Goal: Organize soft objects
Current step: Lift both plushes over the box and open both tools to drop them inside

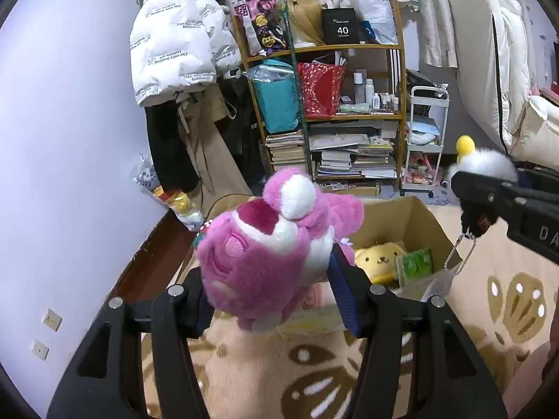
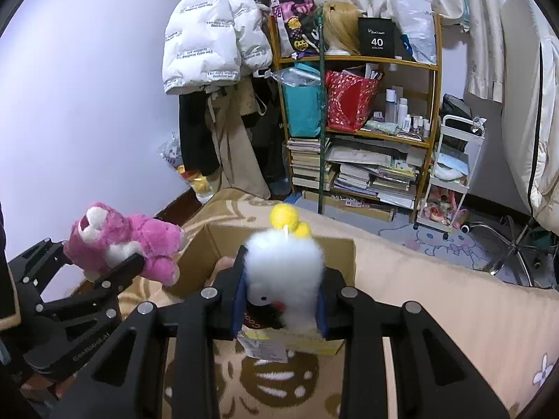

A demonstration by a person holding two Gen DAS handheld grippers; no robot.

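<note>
- Left wrist view looks down two black fingers with ribbed dark-blue pads; the left gripper [image 1: 276, 279] is clamped on a pink plush bear [image 1: 265, 255], shaggy fur, white muzzle, darker pink nose patch
- From the right wrist view that bear [image 2: 122, 241] hangs in the air to the left of the cardboard box [image 2: 279, 241], well clear of the blanket
- Right gripper [image 2: 281, 300] is squeezed tight on a fluffy white plush [image 2: 283, 262], round and downy, topped with a yellow pom-pom [image 2: 284, 216]
- A ball chain [image 1: 461, 251] with a paper tag dangles beneath the white plush, seen from the left side
- The cardboard box [image 1: 419, 220] stands open, plain brown corrugated walls; inside lie a yellow plush [image 1: 379, 260] with a stitched face and a crinkly green packet [image 1: 415, 265]
- The box rests on a soft beige blanket [image 1: 506, 300] printed with brown shell-like shapes
- Behind stands a wooden shelf [image 2: 433, 80] crammed with stacked books, bags and small bottles, a puffy white quilted jacket [image 2: 216, 35] hanging beside it
</note>
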